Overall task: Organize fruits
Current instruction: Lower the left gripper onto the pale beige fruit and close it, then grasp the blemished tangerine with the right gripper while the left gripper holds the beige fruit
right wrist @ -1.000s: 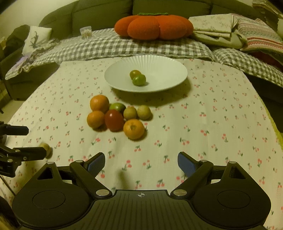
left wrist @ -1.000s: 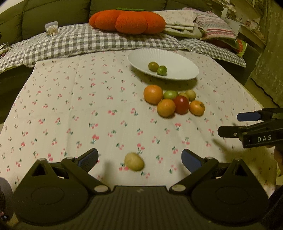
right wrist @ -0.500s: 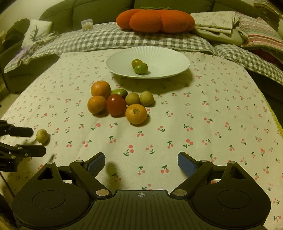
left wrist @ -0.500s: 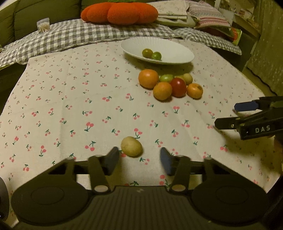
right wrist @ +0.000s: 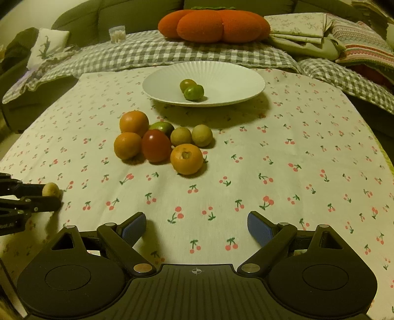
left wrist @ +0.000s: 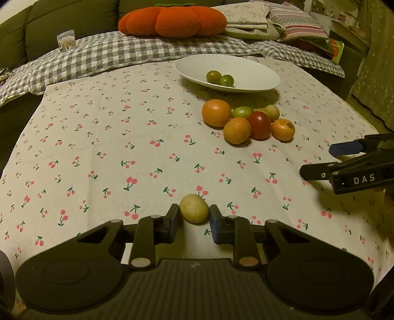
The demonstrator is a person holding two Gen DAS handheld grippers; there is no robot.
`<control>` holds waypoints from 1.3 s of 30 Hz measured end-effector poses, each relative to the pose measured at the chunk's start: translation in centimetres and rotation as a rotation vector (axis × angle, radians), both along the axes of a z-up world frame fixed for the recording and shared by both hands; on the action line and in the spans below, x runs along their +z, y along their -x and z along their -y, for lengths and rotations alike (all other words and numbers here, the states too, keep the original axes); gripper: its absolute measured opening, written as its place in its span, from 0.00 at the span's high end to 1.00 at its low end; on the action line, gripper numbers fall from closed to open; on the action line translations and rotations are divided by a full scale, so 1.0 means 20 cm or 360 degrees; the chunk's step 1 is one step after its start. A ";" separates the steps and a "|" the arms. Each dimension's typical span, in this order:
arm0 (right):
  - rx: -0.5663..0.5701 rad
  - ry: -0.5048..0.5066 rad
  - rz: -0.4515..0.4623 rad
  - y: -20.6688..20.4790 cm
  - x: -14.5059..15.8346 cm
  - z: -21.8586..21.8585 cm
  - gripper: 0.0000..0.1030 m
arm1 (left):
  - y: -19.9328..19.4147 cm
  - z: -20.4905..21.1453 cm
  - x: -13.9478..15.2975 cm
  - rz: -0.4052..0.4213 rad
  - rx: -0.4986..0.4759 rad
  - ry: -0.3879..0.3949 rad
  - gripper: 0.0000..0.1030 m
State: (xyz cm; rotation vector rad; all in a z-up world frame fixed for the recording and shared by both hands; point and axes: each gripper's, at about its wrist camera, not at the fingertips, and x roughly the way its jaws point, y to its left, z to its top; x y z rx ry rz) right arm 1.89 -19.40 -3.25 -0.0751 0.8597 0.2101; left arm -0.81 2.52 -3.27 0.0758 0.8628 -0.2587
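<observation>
Olive-green sofa (right wrist: 118, 14) is filling the back of both views, carrying a grey-and-white checked blanket (left wrist: 123, 54), a big orange pumpkin-shaped cushion (left wrist: 172, 21) and folded patterned cloths (right wrist: 303, 27). White cherry-printed cloth (left wrist: 110, 147) is covering the worktop in front of it. At the far end of the worktop a white ribbed plate (right wrist: 234, 73) is holding two small green fruits (right wrist: 192, 89), which are touching each other. Just in front of the plate a cluster of fruits is lying on the cloth: three orange citrus fruits (right wrist: 134, 123), a dark red tomato (right wrist: 155, 145), a green fruit (right wrist: 162, 126) half hidden behind them, and two pale yellow-green round fruits (right wrist: 192, 136).

Well apart from that cluster, near the front edge, the left gripper (left wrist: 194, 217) is pinching a small pale yellow oval fruit (left wrist: 194, 208), its jaws having just been closing onto it; whether the fruit is resting on the cloth I cannot tell. Nothing is standing between it and the plate except the cluster off to the right. The right gripper (right wrist: 197, 227) is hovering with its blue-padded jaws spread wide over bare cloth, holding nothing.
</observation>
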 end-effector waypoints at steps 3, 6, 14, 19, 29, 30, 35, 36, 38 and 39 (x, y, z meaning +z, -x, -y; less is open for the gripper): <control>0.0002 0.0000 0.0015 -0.02 0.00 0.00 0.12 | -0.02 0.00 0.00 0.0001 0.0015 0.0005 0.76; 0.0012 -0.0003 0.0028 -0.04 -0.01 -0.01 0.12 | -0.04 0.00 0.01 0.0010 0.0028 0.0016 0.76; 0.0027 -0.0029 0.0042 -0.10 -0.01 -0.03 0.14 | -0.07 0.01 0.03 0.0026 0.0033 0.0022 0.76; 0.0060 -0.0017 0.0068 -0.14 -0.01 -0.05 0.18 | -0.09 0.03 0.03 0.0030 0.0028 0.0033 0.76; 0.0087 -0.0013 0.0077 -0.21 0.01 -0.07 0.39 | -0.12 0.07 0.04 0.0031 0.0000 0.0040 0.76; 0.0092 -0.0010 0.0080 -0.21 0.01 -0.07 0.41 | -0.12 0.07 0.04 0.0031 -0.0001 0.0040 0.76; 0.0108 0.0002 0.0088 -0.23 0.01 -0.09 0.48 | -0.13 0.08 0.05 0.0035 -0.0009 0.0043 0.76; 0.0108 0.0004 0.0089 -0.23 0.01 -0.09 0.49 | -0.13 0.08 0.05 0.0036 -0.0009 0.0043 0.76; 0.0108 0.0005 0.0088 -0.24 0.01 -0.09 0.52 | -0.13 0.08 0.05 0.0037 -0.0009 0.0042 0.76; 0.0109 0.0007 0.0087 -0.24 0.01 -0.09 0.53 | -0.13 0.09 0.05 0.0038 -0.0011 0.0042 0.76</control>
